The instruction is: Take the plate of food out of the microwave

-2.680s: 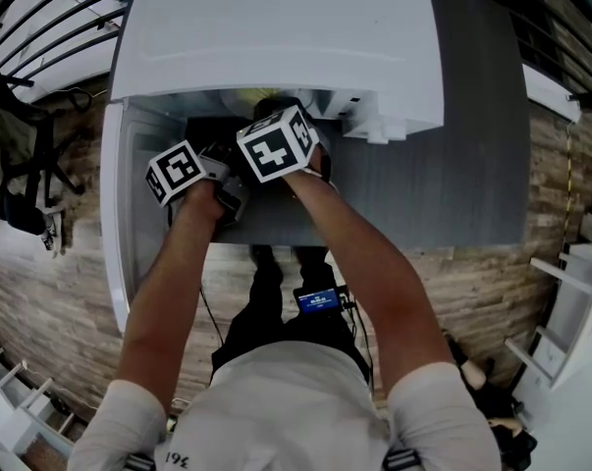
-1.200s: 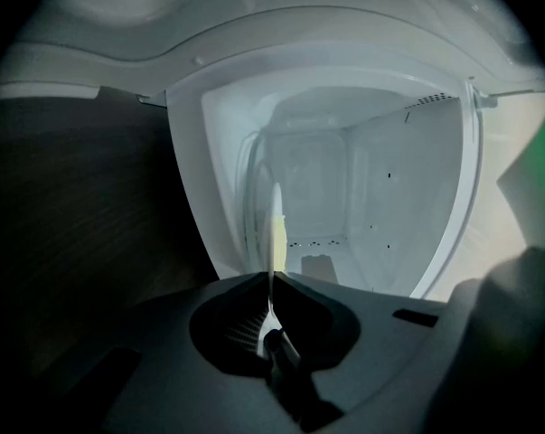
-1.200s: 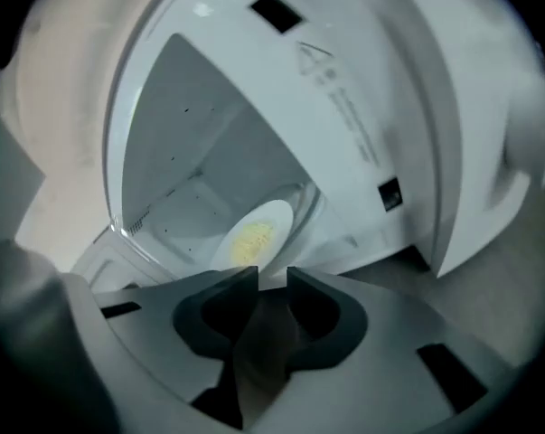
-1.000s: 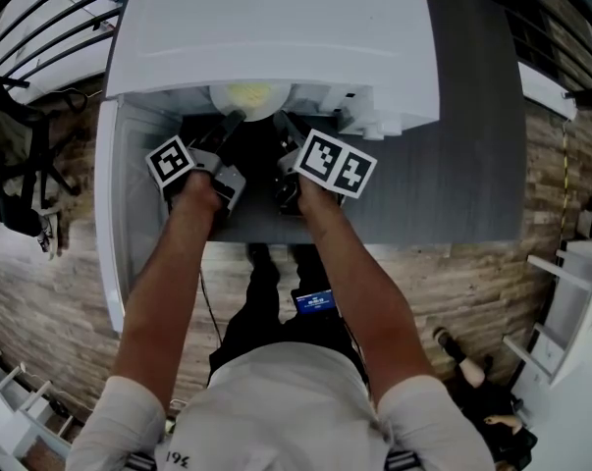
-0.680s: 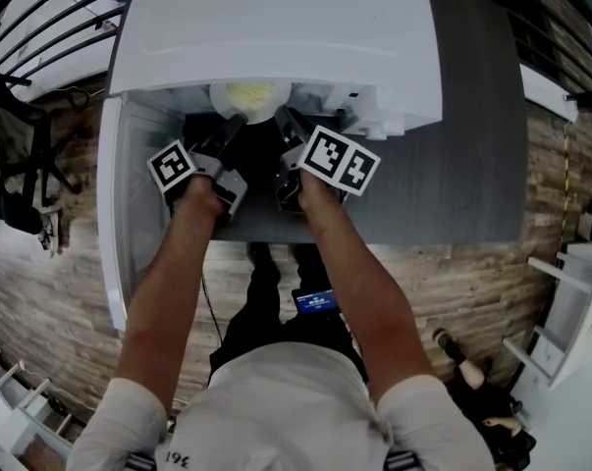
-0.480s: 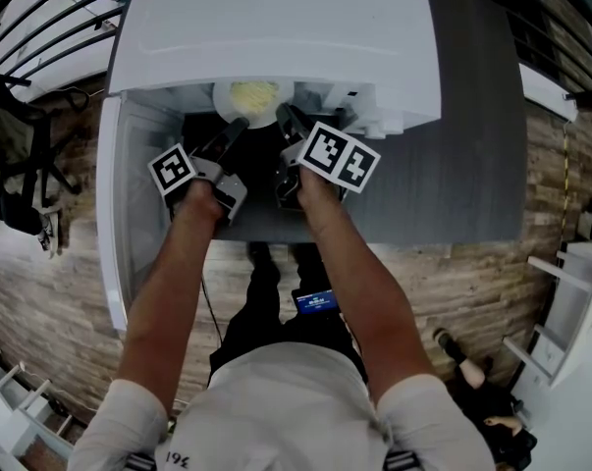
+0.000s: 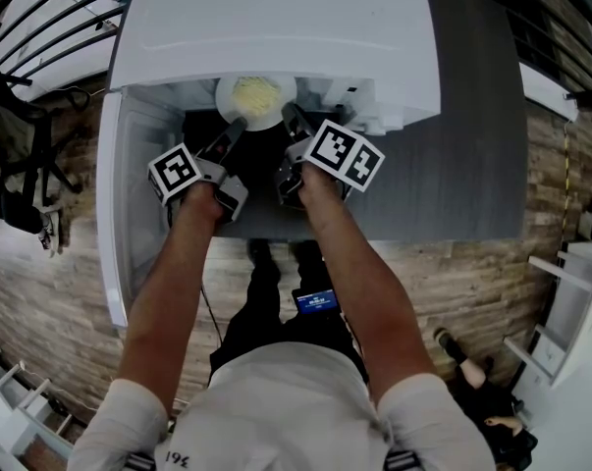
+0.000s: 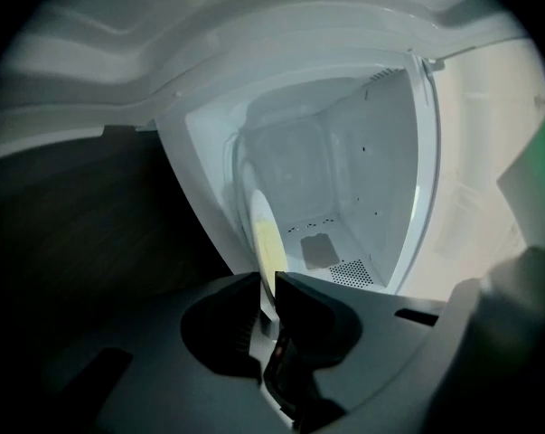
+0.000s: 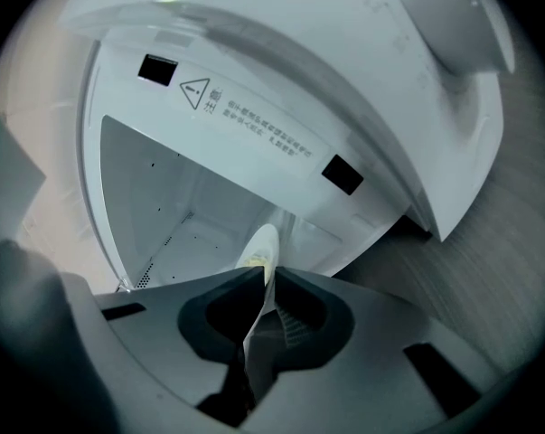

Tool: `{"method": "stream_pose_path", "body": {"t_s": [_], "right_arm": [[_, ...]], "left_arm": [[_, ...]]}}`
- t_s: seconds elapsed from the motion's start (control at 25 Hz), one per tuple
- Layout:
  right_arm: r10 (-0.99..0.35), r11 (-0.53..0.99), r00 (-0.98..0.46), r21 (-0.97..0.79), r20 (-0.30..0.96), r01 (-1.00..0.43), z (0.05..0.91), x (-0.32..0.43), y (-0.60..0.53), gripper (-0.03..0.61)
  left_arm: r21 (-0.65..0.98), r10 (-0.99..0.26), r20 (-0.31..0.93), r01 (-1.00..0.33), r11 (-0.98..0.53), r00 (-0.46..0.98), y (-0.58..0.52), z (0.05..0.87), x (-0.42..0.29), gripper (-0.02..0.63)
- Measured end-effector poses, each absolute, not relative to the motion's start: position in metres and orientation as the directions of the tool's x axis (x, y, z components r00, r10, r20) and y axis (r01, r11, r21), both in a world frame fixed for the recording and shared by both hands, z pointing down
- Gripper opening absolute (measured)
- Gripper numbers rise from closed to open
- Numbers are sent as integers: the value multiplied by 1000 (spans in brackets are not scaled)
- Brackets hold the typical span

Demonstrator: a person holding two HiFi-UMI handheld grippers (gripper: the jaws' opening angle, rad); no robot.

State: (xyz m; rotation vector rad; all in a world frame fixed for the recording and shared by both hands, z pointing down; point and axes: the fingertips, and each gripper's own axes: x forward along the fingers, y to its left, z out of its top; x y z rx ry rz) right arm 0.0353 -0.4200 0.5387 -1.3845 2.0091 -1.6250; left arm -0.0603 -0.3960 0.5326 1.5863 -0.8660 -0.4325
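Note:
A white plate (image 7: 255, 101) of yellow food shows at the mouth of the white microwave (image 7: 276, 18). My left gripper (image 7: 239, 126) is shut on the plate's near left rim. In the left gripper view the plate (image 8: 267, 242) stands edge-on between the jaws of that gripper (image 8: 266, 278). My right gripper (image 7: 289, 116) has the near right rim; its jaws have just been closing and now clamp it. In the right gripper view the thin plate edge (image 9: 262, 247) runs between the pads of this gripper (image 9: 268, 274).
The microwave door (image 7: 114, 214) hangs open to the left. The oven stands on a grey tabletop (image 7: 462, 165). Its white cavity (image 8: 344, 179) lies behind the plate. A black chair (image 7: 21, 184) is at far left and white shelving (image 7: 580, 302) at far right.
The right gripper has shifted from beside the left one to the plate's right rim. More of the plate now shows from under the microwave's top.

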Motion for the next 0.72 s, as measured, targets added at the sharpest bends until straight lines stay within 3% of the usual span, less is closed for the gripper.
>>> {"method": "stream_pose_path", "body": {"t_s": [0.12, 0.72], "right_arm": [[-755, -47, -539, -852, 372, -522, 538, 37, -418, 38], [-755, 12, -553, -836, 352, -549, 527, 49, -391, 38]], "left_arm": [[939, -743, 214, -344, -23, 634, -397, 532, -61, 35], [934, -735, 191, -351, -68, 650, -370, 521, -48, 35]]}}
